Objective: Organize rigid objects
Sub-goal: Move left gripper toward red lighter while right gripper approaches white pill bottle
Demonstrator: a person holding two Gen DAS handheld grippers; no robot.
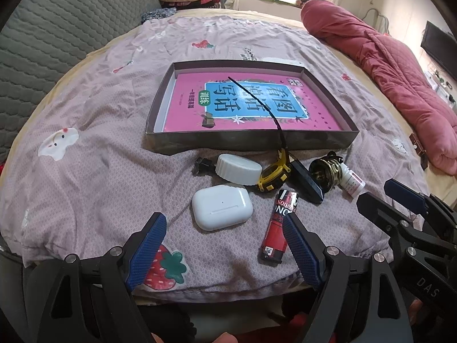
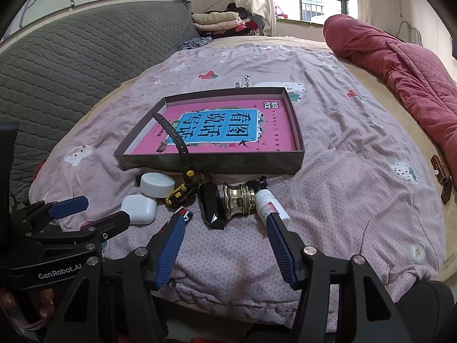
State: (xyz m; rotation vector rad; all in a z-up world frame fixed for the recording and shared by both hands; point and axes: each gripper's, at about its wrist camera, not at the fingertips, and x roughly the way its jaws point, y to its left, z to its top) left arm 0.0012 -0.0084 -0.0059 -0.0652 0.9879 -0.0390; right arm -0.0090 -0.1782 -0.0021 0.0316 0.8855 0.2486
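Clutter of small items on bedspread [image 1: 85, 108], shallow box [image 1: 248, 140] behind, left gripper [image 1: 225, 223] spread, right gripper [image 2: 225, 225] spread, both empty

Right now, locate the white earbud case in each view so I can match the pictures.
Left wrist view: the earbud case lies low at centre, left of the red lighter.
Right wrist view: the case is at lower left.
Shared landmark: the white jar lid just behind it.

Your left gripper [image 1: 225, 234] and right gripper [image 2: 225, 234] hover side by side, low over the bed's near edge, jaws spread wide and holding nothing. Your fingertips [image 1: 415, 307] show at the right gripper's handle.
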